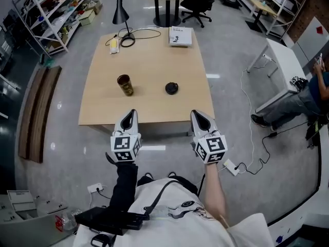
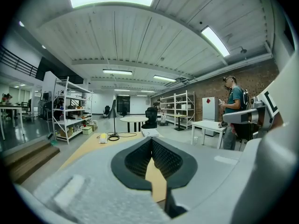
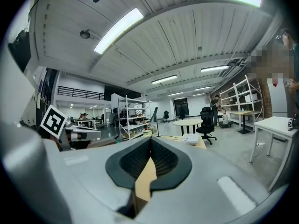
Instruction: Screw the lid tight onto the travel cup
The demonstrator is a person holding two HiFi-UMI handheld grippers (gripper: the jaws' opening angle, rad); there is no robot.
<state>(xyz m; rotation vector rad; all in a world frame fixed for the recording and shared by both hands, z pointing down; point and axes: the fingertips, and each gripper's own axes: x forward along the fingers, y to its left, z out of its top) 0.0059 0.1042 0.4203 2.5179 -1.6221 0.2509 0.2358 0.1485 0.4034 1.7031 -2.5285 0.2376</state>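
A: Where are the travel cup (image 1: 125, 85) and its lid (image 1: 171, 88)?
B: On the surface (image 1: 149, 60), apart, the cup at the left. In both gripper views the gripper bodies hide them.
A: And the left hand-held gripper (image 1: 132, 113) and the right hand-held gripper (image 1: 196, 114)?
B: Jaws together on both, nothing between them, just before the near edge.

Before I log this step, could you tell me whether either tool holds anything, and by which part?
Nothing is held: the left tool and right tool are shut and empty; the cup and lid sit on the table.
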